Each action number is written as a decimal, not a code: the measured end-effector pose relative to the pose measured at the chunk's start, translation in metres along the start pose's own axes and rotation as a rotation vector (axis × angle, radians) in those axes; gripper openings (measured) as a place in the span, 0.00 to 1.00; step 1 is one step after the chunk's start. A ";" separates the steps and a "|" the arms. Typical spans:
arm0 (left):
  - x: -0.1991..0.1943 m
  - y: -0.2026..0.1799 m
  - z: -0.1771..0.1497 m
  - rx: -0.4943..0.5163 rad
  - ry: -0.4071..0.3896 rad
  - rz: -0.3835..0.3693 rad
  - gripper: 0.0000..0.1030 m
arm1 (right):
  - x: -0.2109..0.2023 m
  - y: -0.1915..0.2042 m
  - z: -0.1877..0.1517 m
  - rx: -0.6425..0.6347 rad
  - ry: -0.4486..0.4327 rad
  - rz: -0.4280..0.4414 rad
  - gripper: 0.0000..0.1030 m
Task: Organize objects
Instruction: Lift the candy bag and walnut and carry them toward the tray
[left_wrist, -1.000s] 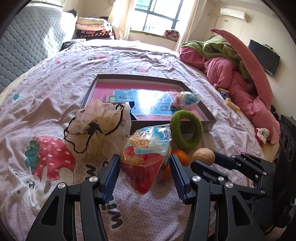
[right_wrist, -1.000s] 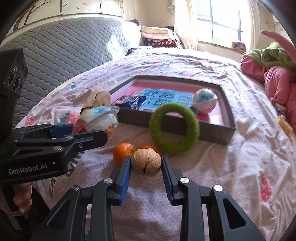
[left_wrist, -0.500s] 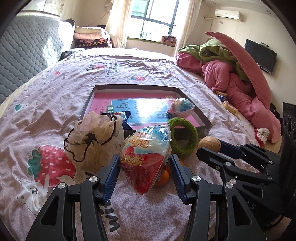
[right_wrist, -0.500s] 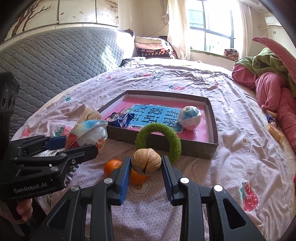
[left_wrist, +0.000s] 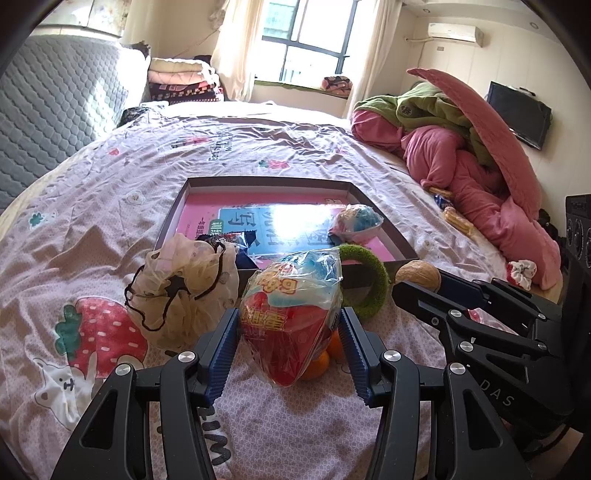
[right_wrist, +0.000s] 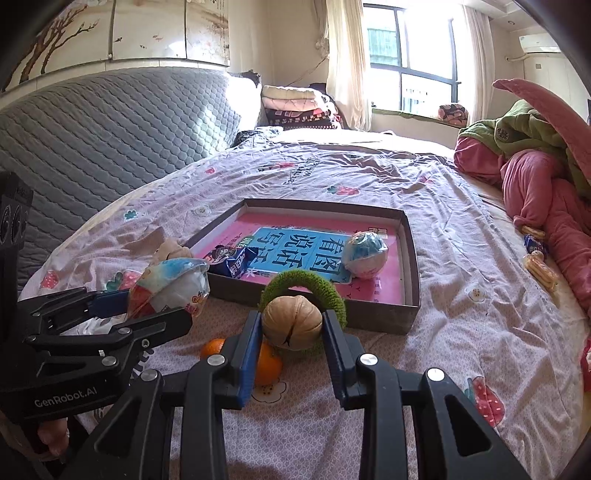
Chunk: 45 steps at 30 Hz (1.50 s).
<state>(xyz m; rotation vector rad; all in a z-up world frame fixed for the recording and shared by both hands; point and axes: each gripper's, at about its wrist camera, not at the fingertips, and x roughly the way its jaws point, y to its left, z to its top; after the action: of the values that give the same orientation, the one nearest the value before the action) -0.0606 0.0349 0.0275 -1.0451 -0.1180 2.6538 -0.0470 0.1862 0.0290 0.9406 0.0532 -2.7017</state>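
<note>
Left gripper (left_wrist: 290, 341): jaws clamped on a wrapped snack (left_wrist: 291, 314), held above the bedsheet (left_wrist: 110, 192), near of the box (left_wrist: 207, 186). Right gripper (right_wrist: 291, 334): jaws clamped on a walnut (right_wrist: 291, 326), raised just near the box's near wall. The shallow box lies mid-bed, open-topped, with a book (right_wrist: 295, 247) flat on its floor, a wrapped ball (right_wrist: 365, 253) at its right side and a small packet (right_wrist: 232, 260) at its near left corner; the far half of the floor is bare. A green ring (right_wrist: 332, 291) leans on the near wall. Two oranges (right_wrist: 267, 363) lie on the sheet under the grippers. A mesh bag (left_wrist: 184, 288) sits left of the snack. Bare sheet extends left and far of the box; pink bedding (left_wrist: 480, 192) is heaped at the far right edge.
</note>
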 end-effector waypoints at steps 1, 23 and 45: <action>0.000 0.000 0.000 0.001 -0.002 0.000 0.54 | 0.000 0.000 0.000 0.001 -0.001 0.000 0.32; -0.005 -0.007 0.017 -0.007 -0.064 0.016 0.54 | -0.006 0.001 0.016 0.017 -0.069 -0.010 0.32; 0.000 0.007 0.045 -0.042 -0.133 0.064 0.54 | -0.002 -0.006 0.045 0.036 -0.152 -0.051 0.32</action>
<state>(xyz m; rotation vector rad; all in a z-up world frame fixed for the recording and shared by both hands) -0.0934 0.0294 0.0594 -0.8980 -0.1710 2.7895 -0.0745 0.1868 0.0651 0.7503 -0.0013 -2.8214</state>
